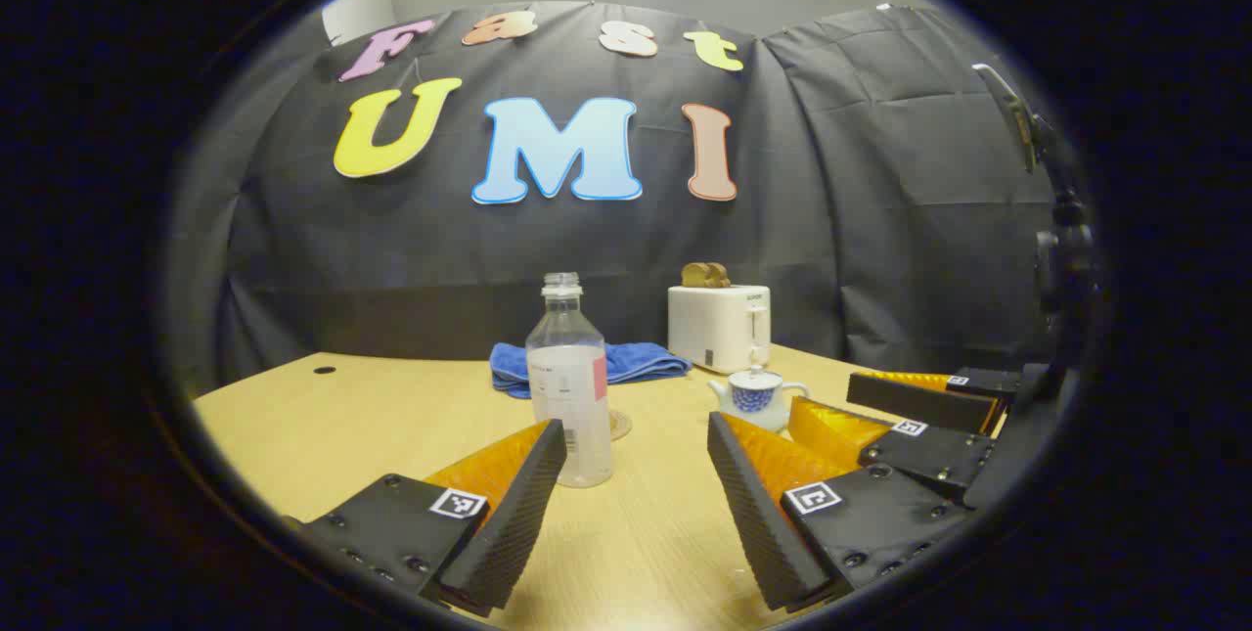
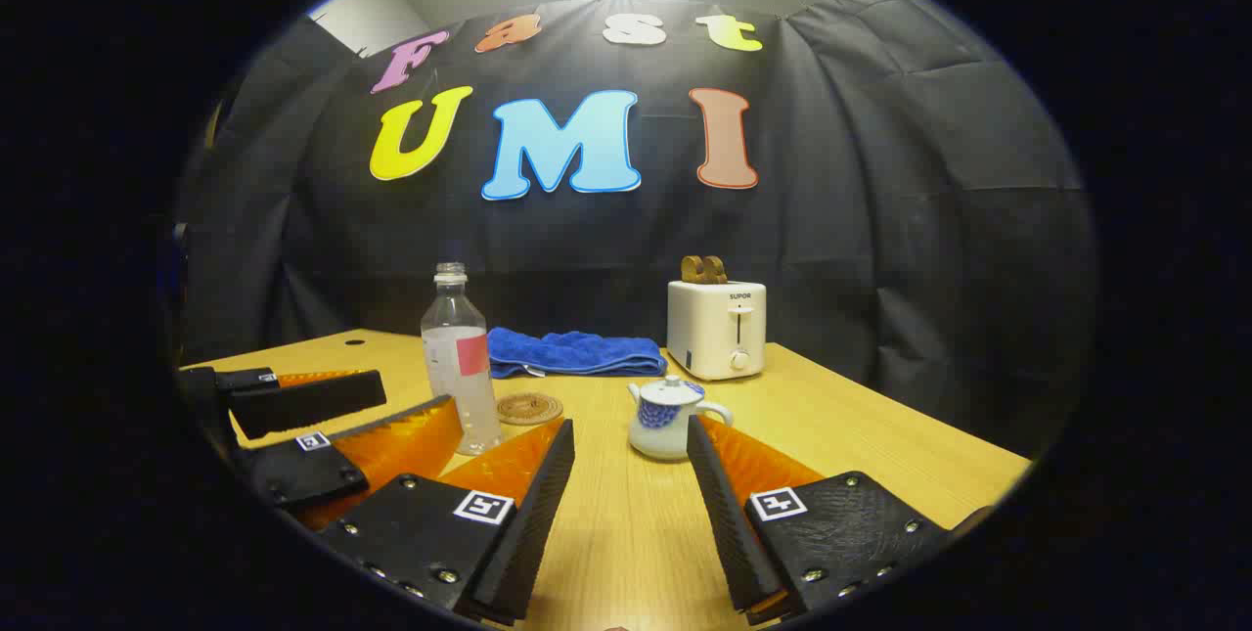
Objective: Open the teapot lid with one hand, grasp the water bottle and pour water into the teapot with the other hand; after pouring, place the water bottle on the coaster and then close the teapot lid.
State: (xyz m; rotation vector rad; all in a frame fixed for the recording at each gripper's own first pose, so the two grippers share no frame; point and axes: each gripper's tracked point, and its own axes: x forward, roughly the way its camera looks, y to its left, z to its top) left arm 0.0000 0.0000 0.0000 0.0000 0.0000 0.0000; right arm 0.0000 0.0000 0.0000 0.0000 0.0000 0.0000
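Observation:
A clear uncapped water bottle (image 1: 570, 386) with a pink label stands upright on the table, just ahead of my open left gripper (image 1: 636, 489) and toward its left finger. The round woven coaster (image 1: 618, 424) peeks out behind it. The white and blue teapot (image 1: 756, 396) sits with its lid on, farther right. In the right gripper view the teapot (image 2: 668, 418) stands just beyond my open right gripper (image 2: 626, 499). There the bottle (image 2: 458, 357) and coaster (image 2: 528, 408) lie to the left. The left gripper (image 2: 323, 435) shows at far left, the right gripper (image 1: 910, 416) at the left view's right edge.
A white toaster (image 2: 717, 328) holding bread stands at the back of the wooden table (image 2: 626, 533). A folded blue towel (image 2: 575, 353) lies behind the bottle. The table's right edge (image 2: 939, 435) falls away to black cloth. A camera stand (image 1: 1061, 240) rises at the right.

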